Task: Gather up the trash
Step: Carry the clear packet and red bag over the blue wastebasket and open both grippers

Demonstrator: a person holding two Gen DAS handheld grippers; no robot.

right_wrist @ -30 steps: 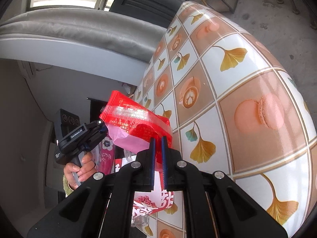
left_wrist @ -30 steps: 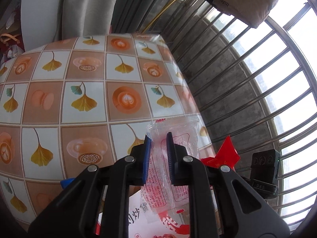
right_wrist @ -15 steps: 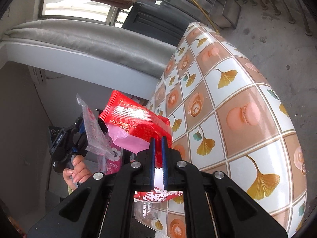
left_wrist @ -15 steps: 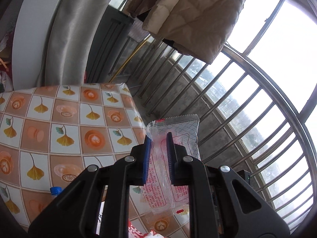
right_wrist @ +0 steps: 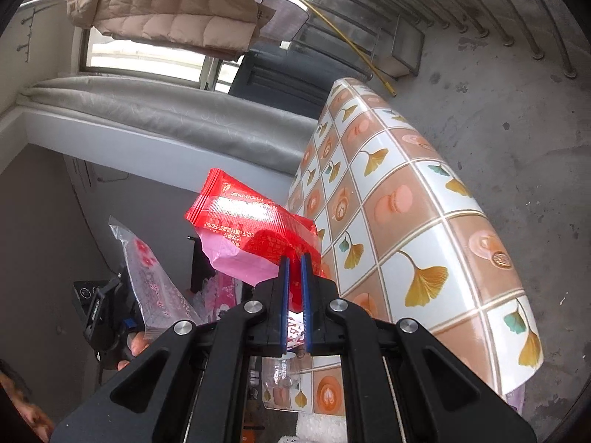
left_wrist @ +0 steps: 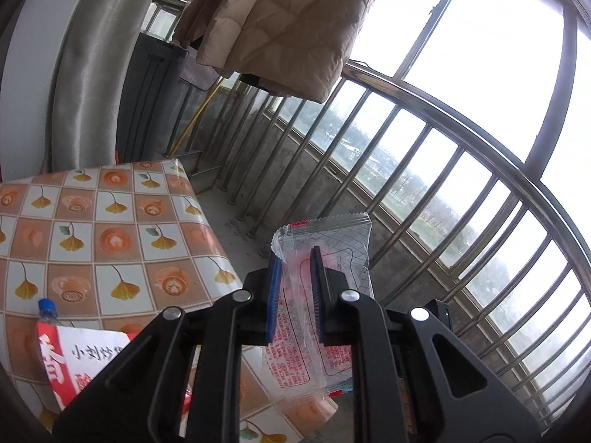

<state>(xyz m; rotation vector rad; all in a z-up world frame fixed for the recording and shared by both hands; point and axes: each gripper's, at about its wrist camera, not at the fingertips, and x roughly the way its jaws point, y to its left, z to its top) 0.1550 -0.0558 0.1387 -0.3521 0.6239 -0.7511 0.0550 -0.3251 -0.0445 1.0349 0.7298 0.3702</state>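
While both tools hang in the air clear of the tabletop, the holdings read as follows.

Item 1: left gripper (left_wrist: 293, 277), blue pads clamped on a clear wrapper (left_wrist: 325, 243) with red print, which stands upright between the jaws; its crimped top edge points to 12 o'clock, its lower end hangs toward 6. In the right wrist view the same tool sits at 8 o'clock, gripped by a hand (right_wrist: 135, 345).

Item 2: right gripper (right_wrist: 294, 273), jaws nearly together, pinching the edge of a red wrapper (right_wrist: 255, 221) with a pink inner face; the packet juts toward 11 o'clock.

Item 3: table (left_wrist: 110, 229), cloth of ginkgo-leaf and coffee-cup squares, at 9 o'clock in the left view. On it, at 8 o'clock: a bottle with blue cap (left_wrist: 47, 308) beside a red-and-white printed bag (left_wrist: 74, 365).

Item 4: surroundings. Metal railing (left_wrist: 424, 170) at 2 o'clock; beige quilted jacket (left_wrist: 291, 22) hanging at 12; grey curtain (left_wrist: 88, 66) at 10.
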